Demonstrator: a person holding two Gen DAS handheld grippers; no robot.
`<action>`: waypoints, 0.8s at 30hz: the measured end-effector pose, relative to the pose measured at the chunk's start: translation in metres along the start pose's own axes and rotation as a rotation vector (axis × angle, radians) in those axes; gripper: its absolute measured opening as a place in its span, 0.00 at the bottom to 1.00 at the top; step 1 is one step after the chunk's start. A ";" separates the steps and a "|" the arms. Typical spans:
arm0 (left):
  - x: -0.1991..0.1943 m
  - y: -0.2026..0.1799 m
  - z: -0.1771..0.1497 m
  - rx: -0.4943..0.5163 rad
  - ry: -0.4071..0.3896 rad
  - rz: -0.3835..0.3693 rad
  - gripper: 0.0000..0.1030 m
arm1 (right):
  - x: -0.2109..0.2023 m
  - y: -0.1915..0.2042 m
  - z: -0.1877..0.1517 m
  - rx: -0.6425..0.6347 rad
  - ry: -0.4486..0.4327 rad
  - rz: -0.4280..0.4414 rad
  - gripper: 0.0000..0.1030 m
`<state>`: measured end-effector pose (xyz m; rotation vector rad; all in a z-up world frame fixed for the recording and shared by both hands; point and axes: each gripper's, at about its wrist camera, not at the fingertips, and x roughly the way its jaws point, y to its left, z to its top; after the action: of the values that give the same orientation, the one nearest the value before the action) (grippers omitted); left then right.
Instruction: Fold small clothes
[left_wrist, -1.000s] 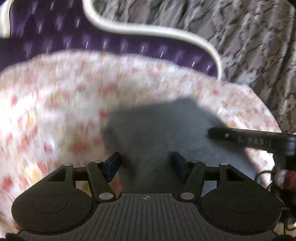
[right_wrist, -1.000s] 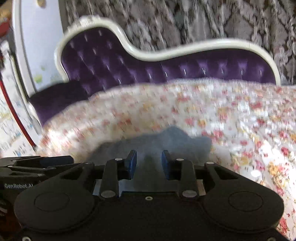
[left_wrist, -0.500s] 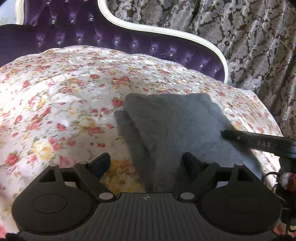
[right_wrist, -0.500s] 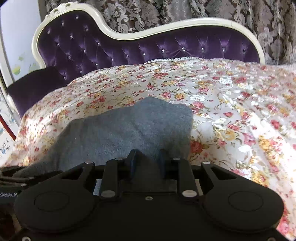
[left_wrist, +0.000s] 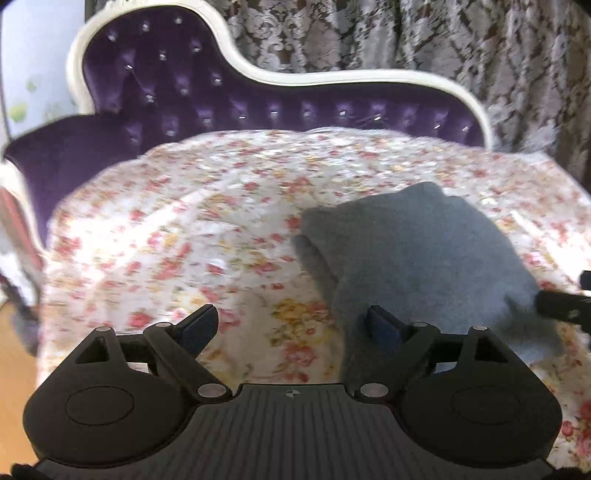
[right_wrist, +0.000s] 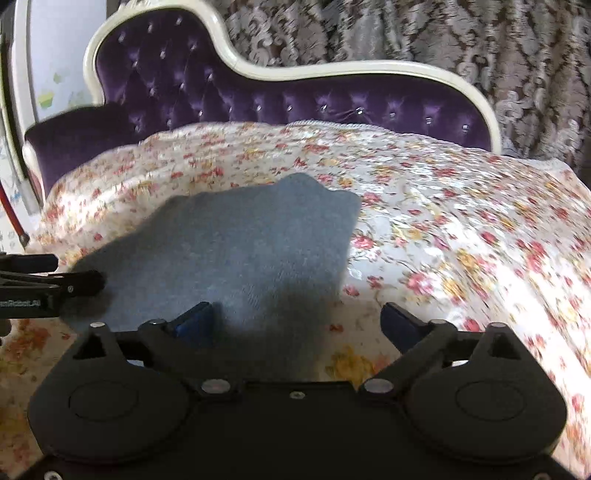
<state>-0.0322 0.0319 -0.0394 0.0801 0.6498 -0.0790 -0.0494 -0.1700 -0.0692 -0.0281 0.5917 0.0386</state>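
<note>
A folded grey-blue cloth (left_wrist: 413, 254) lies flat on the floral bedspread (left_wrist: 184, 236). It also shows in the right wrist view (right_wrist: 229, 247). My left gripper (left_wrist: 291, 326) is open and empty, just above the cloth's near left edge. My right gripper (right_wrist: 299, 323) is open and empty, over the cloth's near right corner. The tip of the right gripper shows at the right edge of the left wrist view (left_wrist: 561, 306). The left gripper's tip shows at the left edge of the right wrist view (right_wrist: 48, 280).
A purple tufted headboard (right_wrist: 295, 103) with a white frame stands behind the bed. Patterned curtains (right_wrist: 443, 33) hang behind it. The wooden floor (left_wrist: 14, 369) shows at the lower left beside the bed.
Both grippers let go of the cloth and opened wide. The cloth settled folded on the bedspread. Both grippers drew back a little, the left one shifting left.
</note>
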 end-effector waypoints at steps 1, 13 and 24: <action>-0.005 -0.003 0.004 0.013 0.006 0.019 0.85 | -0.007 -0.001 -0.001 0.025 -0.010 0.007 0.99; -0.046 -0.011 0.014 -0.025 -0.011 -0.100 0.85 | -0.060 -0.003 0.003 0.221 -0.084 0.067 1.00; -0.063 -0.017 -0.002 -0.003 0.003 -0.087 0.85 | -0.091 0.022 -0.005 0.169 -0.127 0.029 0.99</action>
<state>-0.0851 0.0184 -0.0030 0.0492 0.6567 -0.1613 -0.1285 -0.1510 -0.0229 0.1464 0.4672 0.0179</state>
